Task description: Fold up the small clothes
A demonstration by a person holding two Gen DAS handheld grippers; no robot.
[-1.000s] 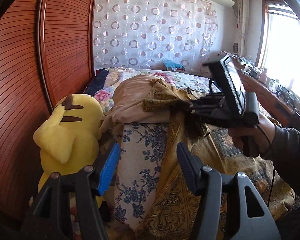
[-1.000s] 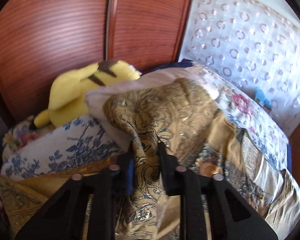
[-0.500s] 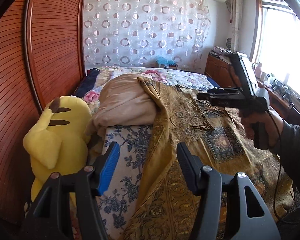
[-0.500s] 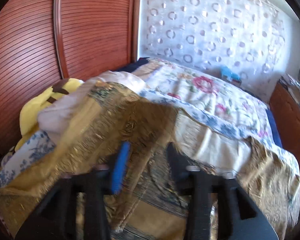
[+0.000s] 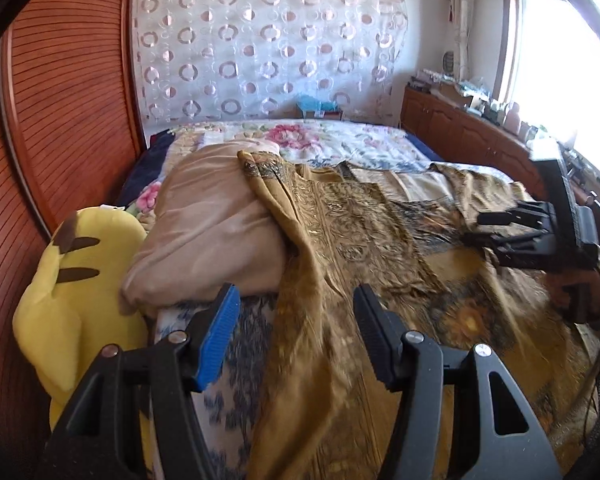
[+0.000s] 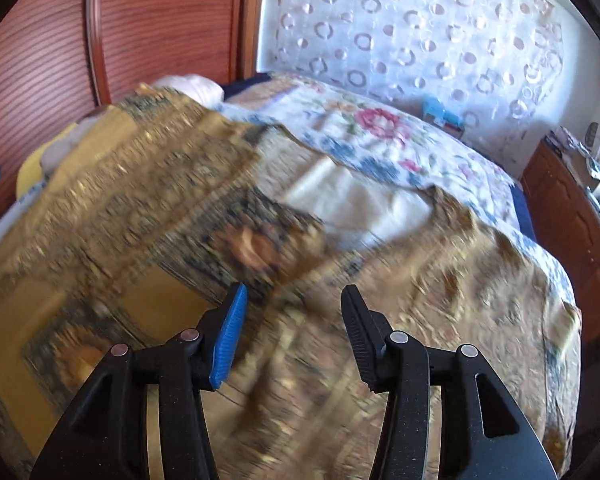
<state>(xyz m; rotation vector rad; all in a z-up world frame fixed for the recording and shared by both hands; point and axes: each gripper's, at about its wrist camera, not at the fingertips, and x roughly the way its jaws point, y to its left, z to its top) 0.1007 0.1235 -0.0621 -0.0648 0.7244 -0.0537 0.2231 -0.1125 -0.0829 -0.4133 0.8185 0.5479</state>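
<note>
A gold patterned cloth point(image 5: 360, 232) lies spread across the bed, one corner draped up over a beige pillow point(image 5: 212, 224). My left gripper point(image 5: 296, 296) hovers open above the cloth's near left edge, nothing between its fingers. The right gripper point(image 5: 476, 229) shows at the right of the left wrist view, held in a hand low over the cloth. In the right wrist view the right gripper point(image 6: 295, 292) stands open above the blurred gold cloth point(image 6: 160, 184), with no fabric between its pads.
A yellow plush toy point(image 5: 72, 280) leans beside the pillow against the wooden wardrobe point(image 5: 60, 120). A blue-and-white floral cloth point(image 5: 240, 360) lies under the gold one. The flowered bedspread point(image 5: 340, 140) runs to a curtain; a wooden cabinet point(image 5: 460, 136) lines the right side.
The right gripper let go of the bunched gold cloth, opened and swung right. The cloth now lies spread flat over the bed. The left gripper shifted and stayed open.
</note>
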